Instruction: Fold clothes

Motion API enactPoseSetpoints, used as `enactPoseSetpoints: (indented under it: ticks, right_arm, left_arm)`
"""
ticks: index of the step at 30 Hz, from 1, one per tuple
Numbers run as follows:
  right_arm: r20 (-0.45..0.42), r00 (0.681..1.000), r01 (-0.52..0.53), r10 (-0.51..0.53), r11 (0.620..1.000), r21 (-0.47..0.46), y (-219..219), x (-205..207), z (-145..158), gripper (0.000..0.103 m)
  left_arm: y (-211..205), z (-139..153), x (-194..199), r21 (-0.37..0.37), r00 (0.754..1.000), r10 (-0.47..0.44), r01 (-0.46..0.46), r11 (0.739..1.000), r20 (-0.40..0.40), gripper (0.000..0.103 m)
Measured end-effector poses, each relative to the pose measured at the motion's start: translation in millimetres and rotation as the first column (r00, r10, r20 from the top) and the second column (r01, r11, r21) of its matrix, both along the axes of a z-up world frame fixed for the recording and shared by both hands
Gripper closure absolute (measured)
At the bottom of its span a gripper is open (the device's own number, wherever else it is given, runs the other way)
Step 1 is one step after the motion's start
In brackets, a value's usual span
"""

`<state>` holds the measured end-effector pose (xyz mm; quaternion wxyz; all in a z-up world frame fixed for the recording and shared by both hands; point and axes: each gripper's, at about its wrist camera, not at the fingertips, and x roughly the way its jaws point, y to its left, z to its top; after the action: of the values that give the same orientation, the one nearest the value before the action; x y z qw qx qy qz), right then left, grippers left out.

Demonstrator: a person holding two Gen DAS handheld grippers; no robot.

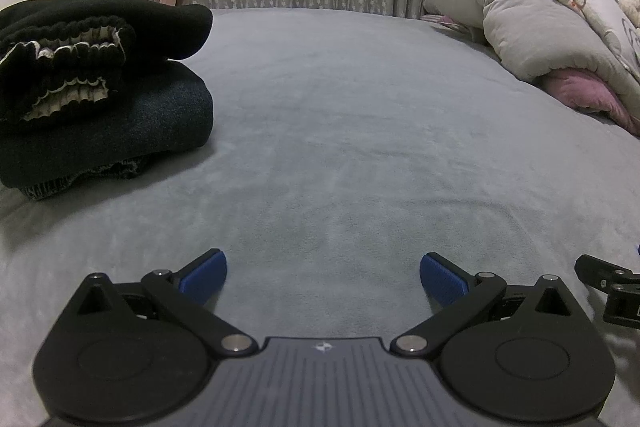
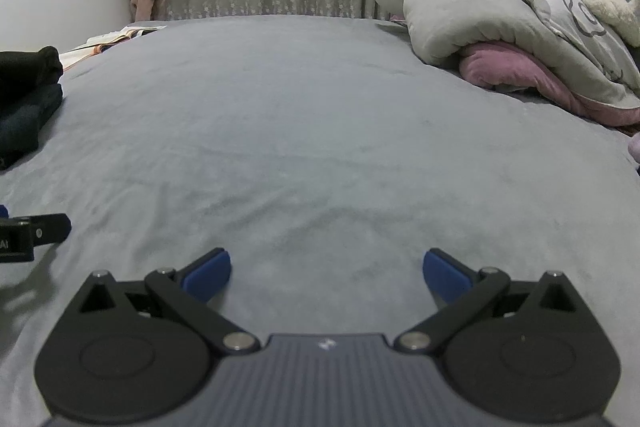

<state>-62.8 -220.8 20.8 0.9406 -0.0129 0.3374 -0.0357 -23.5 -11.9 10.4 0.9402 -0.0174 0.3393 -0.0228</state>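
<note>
Both your left claw (image 1: 323, 277) and right claw (image 2: 326, 275) hover spread apart and empty over the bare bed (image 1: 340, 131), folded clothes (image 1: 96, 95) stacked at far left, so fetch the next garment and spread it flat.

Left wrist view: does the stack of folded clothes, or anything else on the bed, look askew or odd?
Slightly. The black frilled garment on top overhangs the dark blue folded garment beneath it, and a ribbed hem pokes out underneath. The grey bedspread lies smooth; both tongs are open and hold nothing.
</note>
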Motion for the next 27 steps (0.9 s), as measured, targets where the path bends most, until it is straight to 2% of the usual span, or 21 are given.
enactPoseSetpoints:
  ticks: [27]
  right_arm:
    - [0.004,1.000,0.002,-0.002,1.000,0.003,1.9,-2.1,-1.8,0.000]
  left_arm:
    - [-4.0,0.7,0.7,0.016,1.000,0.018,-0.018,1.000,0.001,0.000]
